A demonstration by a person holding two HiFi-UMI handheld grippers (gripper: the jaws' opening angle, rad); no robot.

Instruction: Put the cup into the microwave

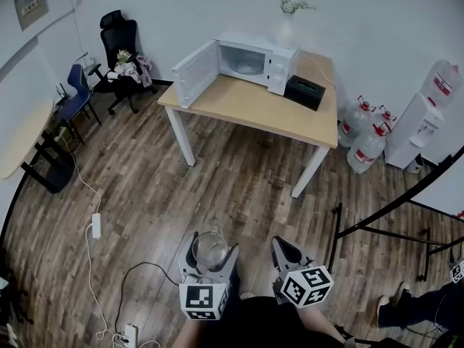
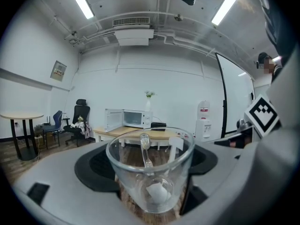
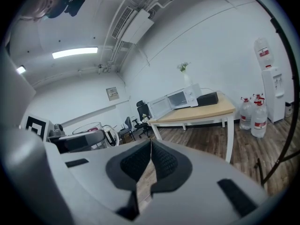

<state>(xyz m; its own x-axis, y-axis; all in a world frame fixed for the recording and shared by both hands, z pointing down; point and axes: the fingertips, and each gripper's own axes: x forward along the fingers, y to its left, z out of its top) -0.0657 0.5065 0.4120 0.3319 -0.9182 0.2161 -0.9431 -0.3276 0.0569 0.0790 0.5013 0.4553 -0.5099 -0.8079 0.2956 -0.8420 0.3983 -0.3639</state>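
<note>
A clear glass cup [image 2: 150, 172] with a handle sits upright between the jaws of my left gripper [image 2: 149, 170], which is shut on it. In the head view the cup [image 1: 209, 249] shows at the bottom centre, held in the left gripper [image 1: 209, 256]. My right gripper [image 1: 288, 254] is beside it, jaws pressed together with nothing in them; its gripper view [image 3: 149, 161] shows the pads touching. The white microwave [image 1: 250, 61] stands on the far wooden table [image 1: 254, 107] with its door [image 1: 194, 72] swung open to the left. The cup [image 3: 89, 129] also shows at the left of the right gripper view.
A black box [image 1: 304, 92] and a vase [image 1: 286, 27] stand by the microwave. Water bottles [image 1: 366, 133] and a dispenser [image 1: 428, 111] are at the right wall. Chairs [image 1: 123, 49] stand at the left. A cable and power strip [image 1: 96, 225] lie on the floor. A black frame [image 1: 391, 209] stands at the right.
</note>
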